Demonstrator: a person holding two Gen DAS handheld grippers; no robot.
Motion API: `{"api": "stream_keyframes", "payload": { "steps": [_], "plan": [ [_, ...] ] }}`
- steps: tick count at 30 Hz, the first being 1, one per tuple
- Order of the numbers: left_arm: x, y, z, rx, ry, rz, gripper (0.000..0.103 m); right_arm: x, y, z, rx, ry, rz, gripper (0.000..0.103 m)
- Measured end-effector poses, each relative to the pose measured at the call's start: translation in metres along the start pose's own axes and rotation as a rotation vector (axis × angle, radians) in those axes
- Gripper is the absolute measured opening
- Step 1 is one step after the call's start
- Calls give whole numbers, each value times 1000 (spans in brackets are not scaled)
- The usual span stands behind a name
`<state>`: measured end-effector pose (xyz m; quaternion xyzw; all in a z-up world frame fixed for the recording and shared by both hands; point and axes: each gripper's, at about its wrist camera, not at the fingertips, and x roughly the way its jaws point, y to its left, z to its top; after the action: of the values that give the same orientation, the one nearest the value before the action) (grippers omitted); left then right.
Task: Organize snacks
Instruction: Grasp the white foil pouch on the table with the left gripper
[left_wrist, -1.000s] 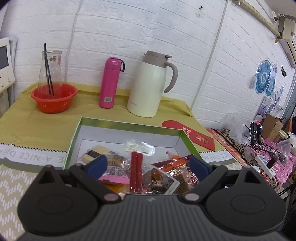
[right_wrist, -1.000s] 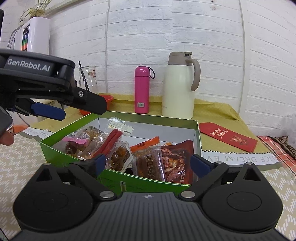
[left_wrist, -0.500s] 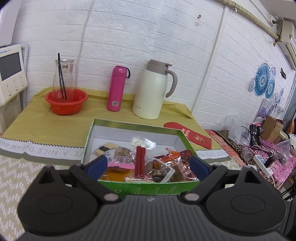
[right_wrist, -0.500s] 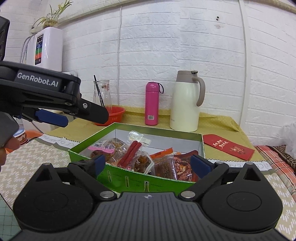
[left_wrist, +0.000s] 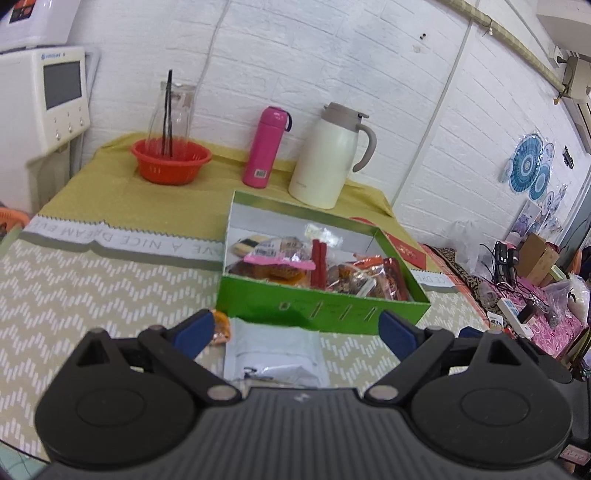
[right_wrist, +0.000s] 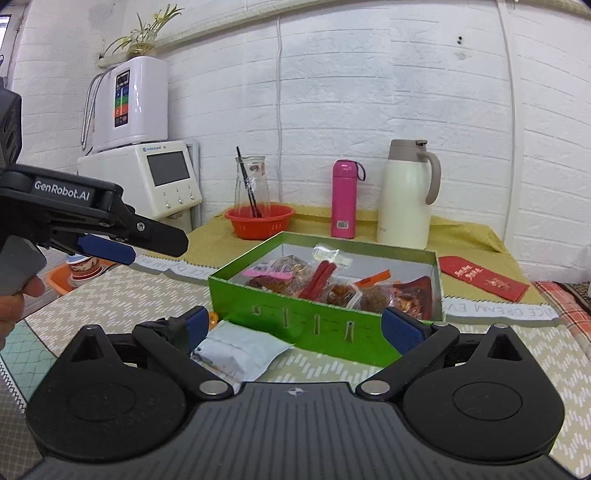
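A green box (left_wrist: 321, 310) (right_wrist: 314, 325) lined in white stands on the patterned mat, holding several wrapped snacks: red sausage sticks (left_wrist: 318, 258) (right_wrist: 319, 277), a pink-labelled pack (left_wrist: 275, 262) and brownish packets. On the mat in front of the box lie a white pouch (left_wrist: 273, 354) (right_wrist: 240, 350) and a small orange snack (left_wrist: 221, 328). My left gripper (left_wrist: 295, 332) is open above the white pouch, holding nothing. My right gripper (right_wrist: 295, 328) is open too, back from the box's front wall. The left gripper (right_wrist: 110, 243) also shows at the left of the right wrist view.
At the back of the yellow cloth stand an orange basket (left_wrist: 171, 162) with a glass jar, a pink bottle (left_wrist: 267, 147) and a cream thermos jug (left_wrist: 328, 155). A red envelope (right_wrist: 484, 277) lies right of the box. White appliances (right_wrist: 147, 177) stand left. Cluttered items (left_wrist: 524, 295) sit far right.
Both grippers have pulled back and up from the box. The box looks smaller now, and the white pouch and orange snack in front of it have come into view.
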<state>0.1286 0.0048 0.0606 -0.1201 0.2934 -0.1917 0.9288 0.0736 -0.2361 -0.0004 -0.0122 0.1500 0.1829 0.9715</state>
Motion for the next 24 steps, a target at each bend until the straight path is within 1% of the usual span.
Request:
{"api": "stream_keyframes", "payload": {
  "steps": [4,8,14,19,21,22,23,24],
  "plan": [
    [10,20,-22,-57,52,-19,91,13,12,-13,7,82,47,103],
    [24,32,-37,-71,97,-3,91,27,19,-21,19,140,84,103],
    [48,38,-42,-80,124,-32,91,47,22,-26,35,195,100,103],
    [68,40,-40,-99,152,-65,91,64,18,-26,69,216,102,103],
    [73,40,-38,-92,153,-62,90,70,16,-25,80,215,100,103],
    [75,41,-37,-89,156,-64,87,74,15,-24,87,216,100,103],
    [78,41,-35,-86,162,-70,79,77,13,-24,95,220,100,103],
    [81,42,-35,-84,171,-73,76,81,12,-23,102,224,101,103]
  ]
}}
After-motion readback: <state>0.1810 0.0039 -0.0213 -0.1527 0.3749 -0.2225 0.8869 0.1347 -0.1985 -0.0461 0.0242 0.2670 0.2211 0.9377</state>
